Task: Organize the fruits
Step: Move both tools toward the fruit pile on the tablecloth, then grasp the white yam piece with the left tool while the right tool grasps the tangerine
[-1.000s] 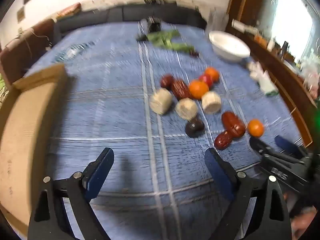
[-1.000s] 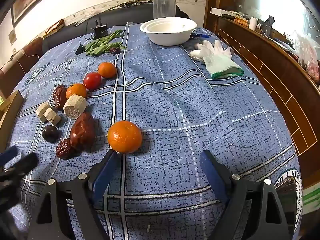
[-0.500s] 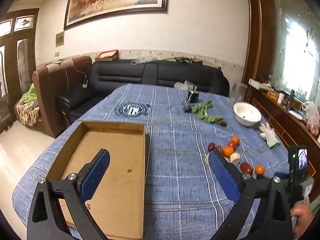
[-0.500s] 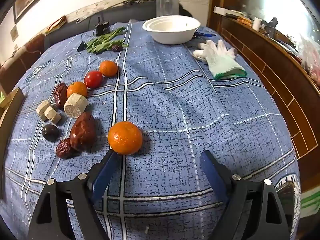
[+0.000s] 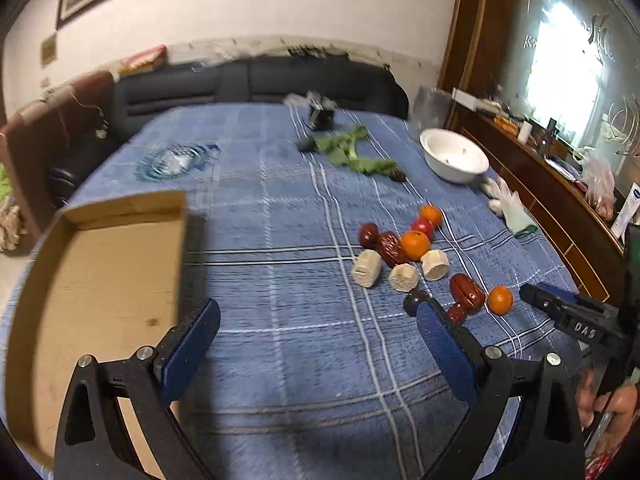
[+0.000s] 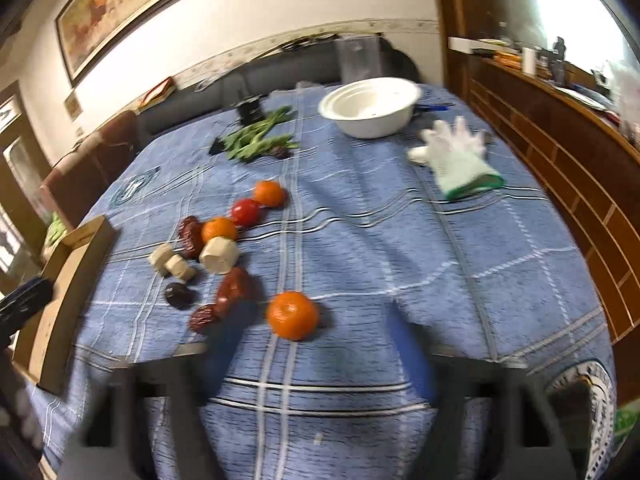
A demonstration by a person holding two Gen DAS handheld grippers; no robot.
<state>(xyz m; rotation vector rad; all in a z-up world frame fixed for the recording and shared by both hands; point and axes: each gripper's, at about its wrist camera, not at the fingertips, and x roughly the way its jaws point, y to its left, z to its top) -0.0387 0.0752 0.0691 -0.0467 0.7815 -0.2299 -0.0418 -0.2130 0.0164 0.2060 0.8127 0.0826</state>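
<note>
My right jaws point(image 6: 316, 354) have just been closing on nothing, the mandarin point(image 6: 293, 315) lying loose just ahead; left jaws point(image 5: 320, 344) spread, empty.

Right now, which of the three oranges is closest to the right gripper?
The lone orange nearest the camera, just ahead of the right gripper. The other two oranges lie farther back, on either side of the tomato.

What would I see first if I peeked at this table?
A bright orange sits alone on the blue checked tablecloth, just ahead of the right tongs. Left of it lies a jumble of fruit: a red tomato, dark dates and more oranges. A white bowl stands at the far end.
</note>
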